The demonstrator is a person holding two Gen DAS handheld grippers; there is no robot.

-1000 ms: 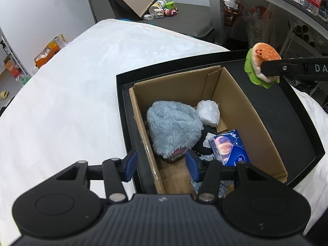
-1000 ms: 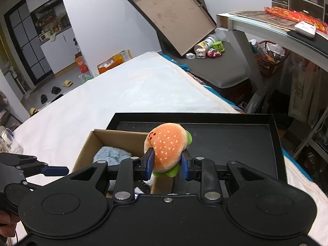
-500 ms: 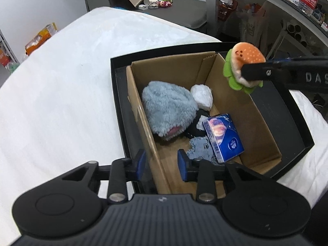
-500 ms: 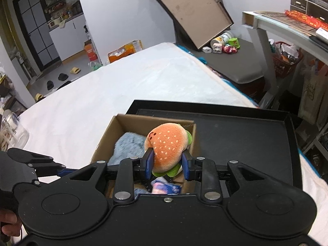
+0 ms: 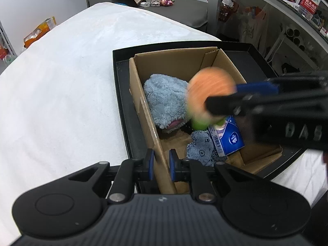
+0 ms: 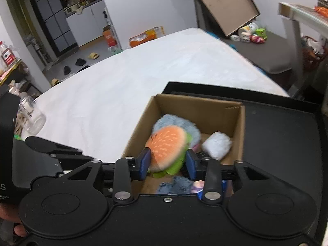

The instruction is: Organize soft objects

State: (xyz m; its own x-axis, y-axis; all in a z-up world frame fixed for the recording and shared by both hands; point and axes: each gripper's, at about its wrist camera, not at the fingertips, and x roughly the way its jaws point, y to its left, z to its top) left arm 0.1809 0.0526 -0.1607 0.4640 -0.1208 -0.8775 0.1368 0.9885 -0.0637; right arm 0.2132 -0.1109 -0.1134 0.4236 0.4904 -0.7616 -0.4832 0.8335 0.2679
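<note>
burger plush [image 6: 167, 146] now down inside the cardboard box [image 5: 141, 106], right gripper [image 6: 167, 162] jaws newly parted, left gripper [image 5: 160, 165] jaws narrowed astride its wall

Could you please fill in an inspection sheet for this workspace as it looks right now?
Surface: white padded surface carrying a black tray; the cardboard box stands in the tray.
Job's things: burger plush, motion-blurred, over the open box; blue-grey plush, white wad, tissue pack and denim piece lie inside.
Clutter: glass jar at the surface's edge.
Grippers: left gripper straddles the box's near wall, pinching or nearly so; right gripper has its pads wider than the burger, grip unclear.
Cables: nothing seen.
Surroundings: leaning board, small toys on a low platform, slippers on the floor.
</note>
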